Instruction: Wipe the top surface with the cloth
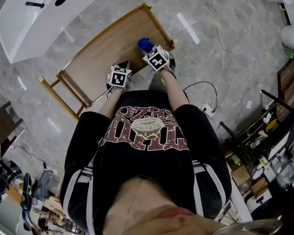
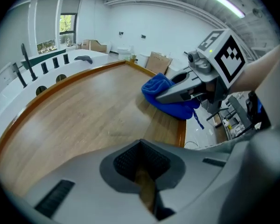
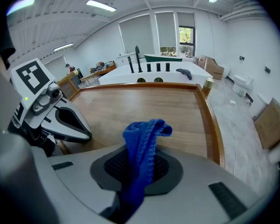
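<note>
Blue ribbed-knit cloth (image 3: pixel 141 148), bunched upright, pinched between right gripper's (image 3: pixel 136 171) 2 jaws, above smooth rimmed wooden tabletop (image 1: pixel 103 53) near its right edge. Left gripper (image 2: pixel 142 174) seemingly clenched, empty.

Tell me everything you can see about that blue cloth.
The blue cloth is a soft, knitted-looking fabric, bunched into folds rather than spread flat. The right gripper is shut on it, so a crumpled tuft sticks out past the jaws. It sits over the wooden top near the raised edge; whether it presses on the wood is unclear.
</note>
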Available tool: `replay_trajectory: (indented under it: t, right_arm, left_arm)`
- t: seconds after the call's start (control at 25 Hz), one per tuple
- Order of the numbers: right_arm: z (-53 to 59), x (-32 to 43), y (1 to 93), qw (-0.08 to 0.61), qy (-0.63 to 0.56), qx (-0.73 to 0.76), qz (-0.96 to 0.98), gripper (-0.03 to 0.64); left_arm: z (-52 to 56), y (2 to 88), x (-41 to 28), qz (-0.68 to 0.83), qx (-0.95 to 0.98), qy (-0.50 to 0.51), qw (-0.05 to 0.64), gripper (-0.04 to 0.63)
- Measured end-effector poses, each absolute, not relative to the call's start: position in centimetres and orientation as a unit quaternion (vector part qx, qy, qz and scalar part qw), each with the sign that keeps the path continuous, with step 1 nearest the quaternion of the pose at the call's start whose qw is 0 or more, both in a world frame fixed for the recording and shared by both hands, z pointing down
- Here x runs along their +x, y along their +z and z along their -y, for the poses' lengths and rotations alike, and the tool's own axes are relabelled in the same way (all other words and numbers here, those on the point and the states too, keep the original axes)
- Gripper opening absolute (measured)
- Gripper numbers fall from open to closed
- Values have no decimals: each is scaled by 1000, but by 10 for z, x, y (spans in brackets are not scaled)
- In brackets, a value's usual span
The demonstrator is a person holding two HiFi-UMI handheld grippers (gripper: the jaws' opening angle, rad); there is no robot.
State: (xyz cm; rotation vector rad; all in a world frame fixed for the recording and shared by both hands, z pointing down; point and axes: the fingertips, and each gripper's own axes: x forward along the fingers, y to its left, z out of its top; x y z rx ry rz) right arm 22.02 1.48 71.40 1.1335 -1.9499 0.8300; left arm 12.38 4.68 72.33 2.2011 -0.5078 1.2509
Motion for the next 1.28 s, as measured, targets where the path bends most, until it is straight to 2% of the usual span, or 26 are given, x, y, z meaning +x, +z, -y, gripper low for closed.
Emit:
replay_trajectory:
  t: [0.44, 1.28]
  right_arm:
    - [-23, 262, 710, 362, 332, 483, 725, 58]
    - [-32, 310, 710, 436, 285, 513, 682, 58]
  left_arm:
    - [-48, 721, 124, 177, 826, 474, 250, 46]
    - [-47, 722, 124, 191, 825, 462, 264, 46]
